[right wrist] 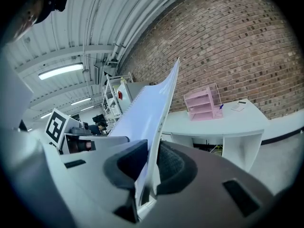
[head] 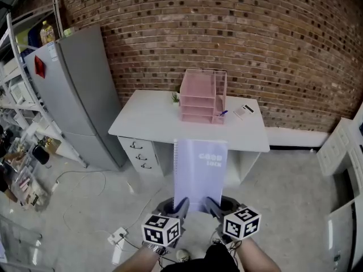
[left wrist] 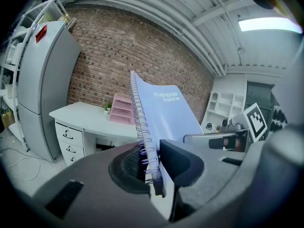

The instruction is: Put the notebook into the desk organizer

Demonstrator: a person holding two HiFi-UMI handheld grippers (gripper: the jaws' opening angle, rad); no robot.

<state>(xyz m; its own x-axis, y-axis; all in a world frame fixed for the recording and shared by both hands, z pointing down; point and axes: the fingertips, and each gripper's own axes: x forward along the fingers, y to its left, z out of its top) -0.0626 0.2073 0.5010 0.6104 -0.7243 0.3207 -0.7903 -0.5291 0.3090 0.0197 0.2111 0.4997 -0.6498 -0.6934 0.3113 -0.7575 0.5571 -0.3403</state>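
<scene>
A pale lavender spiral notebook (head: 199, 174) is held flat out in front of me, its far end over the near edge of the white desk (head: 147, 120). My left gripper (head: 180, 208) is shut on its near left corner, at the wire spiral (left wrist: 145, 141). My right gripper (head: 211, 207) is shut on the near right corner, the cover edge (right wrist: 159, 122) pinched between its pads. The pink desk organizer (head: 203, 96) stands at the back middle of the desk, beyond the notebook; it also shows small in the left gripper view (left wrist: 122, 109) and the right gripper view (right wrist: 203, 103).
A grey fridge (head: 74, 95) stands left of the desk, with metal shelving (head: 17, 78) beyond it. The desk has drawers (head: 139, 154) on its left side. A small plant (head: 175, 98) and a calculator (head: 244, 110) flank the organizer. Cables and a power strip (head: 119, 236) lie on the floor.
</scene>
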